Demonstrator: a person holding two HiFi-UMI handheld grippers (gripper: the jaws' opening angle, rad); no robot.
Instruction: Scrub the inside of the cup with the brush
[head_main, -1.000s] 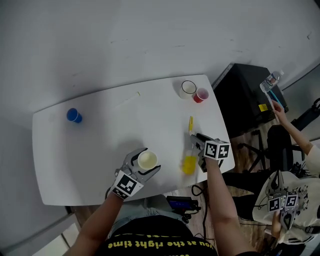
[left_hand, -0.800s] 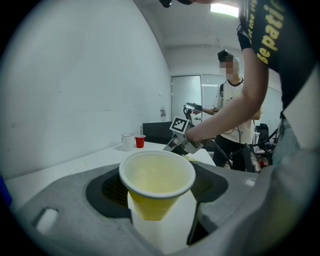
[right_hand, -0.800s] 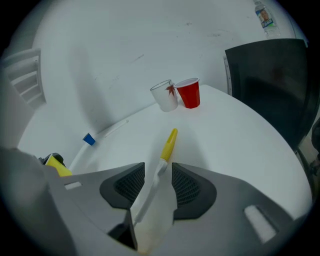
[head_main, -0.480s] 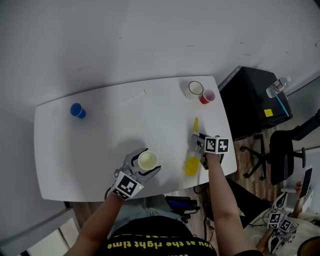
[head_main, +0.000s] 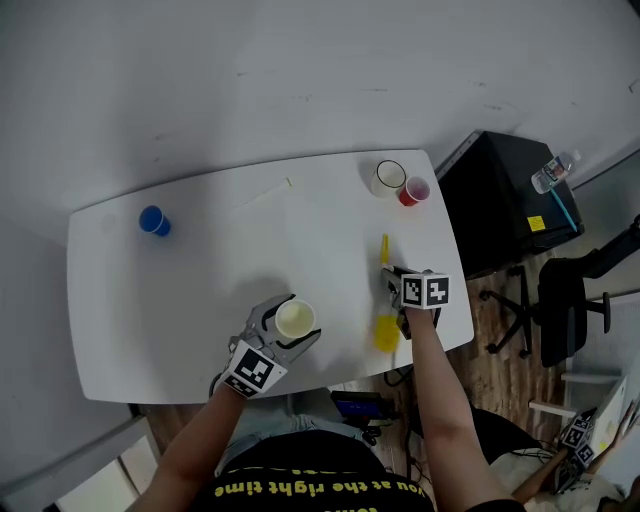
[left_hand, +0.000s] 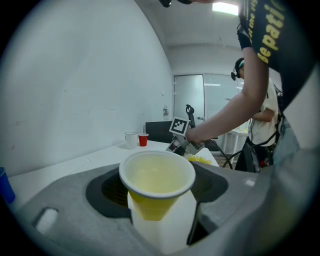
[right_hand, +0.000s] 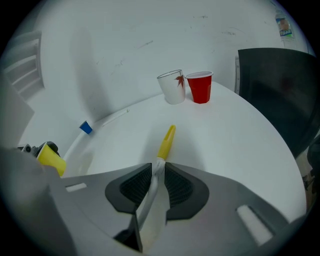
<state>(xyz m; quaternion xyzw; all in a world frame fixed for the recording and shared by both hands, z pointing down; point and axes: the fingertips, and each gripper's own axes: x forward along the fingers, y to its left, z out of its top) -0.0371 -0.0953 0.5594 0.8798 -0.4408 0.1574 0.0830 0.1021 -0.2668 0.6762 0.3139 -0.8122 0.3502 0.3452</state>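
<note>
Your R gripper (right_hand: 159, 186) grips the brush (right_hand: 167, 136) partway along its handle. The jaws have just been closing and now stand narrow, w/ both pads on the white shaft where it meets the yellow tip. The brush lies along the jaws' own line. Its tip pokes out ahead toward the far side of the table (head_main: 180, 300). The bristles (head_main: 386, 333) are at the other end, back by your wrist near the table's near edge. So the working end sits behind the jaws, not in front.

Your L gripper (head_main: 300, 318) holds the yellow cup (left_hand: 157, 172). Its jaws are set wide & closed round the cup's lower half, w/ the mouth open & facing up. Whether the base rests on the tabletop can't be told.

In the head view the cup is left of the brush, apart from it, roughly level w/ the bristles. R hand alone has the brush; L is tied up w/ the cup. Next move, prob.: lift, then pivot the handle so the bristles lead leftward & down into the cup's mouth.
</note>
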